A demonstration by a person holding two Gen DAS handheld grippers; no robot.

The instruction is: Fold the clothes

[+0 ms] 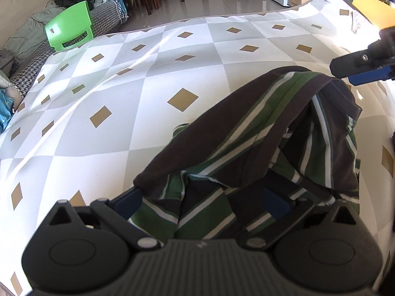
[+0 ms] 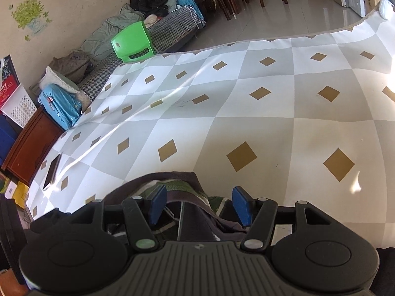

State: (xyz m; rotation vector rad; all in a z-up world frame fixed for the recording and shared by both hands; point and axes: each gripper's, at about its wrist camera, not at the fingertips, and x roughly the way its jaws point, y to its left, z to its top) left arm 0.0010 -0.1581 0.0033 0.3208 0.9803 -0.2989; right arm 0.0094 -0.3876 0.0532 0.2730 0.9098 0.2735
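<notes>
**Striped shirt on the checked cloth**

Checked grey-and-white cloth (image 1: 172, 128) with tan diamonds covers the table, green chair (image 1: 70, 28) and cluttered sofa (image 2: 170, 28) behind. We see the striped shirt (image 1: 259, 143) bunched on the near side. Our left gripper (image 1: 202, 202) has its jaws spread wide with shirt fabric draped between them, not pinched. Our right gripper (image 2: 200, 203) sits at the shirt's other end, jaws likewise apart over the dark hem.

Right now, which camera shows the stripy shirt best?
The left wrist view. There the shirt fills the lower right, showing brown and green-white stripes bunched on the tablecloth. The right wrist view shows only a small bunched bit between the right gripper pads.
</notes>
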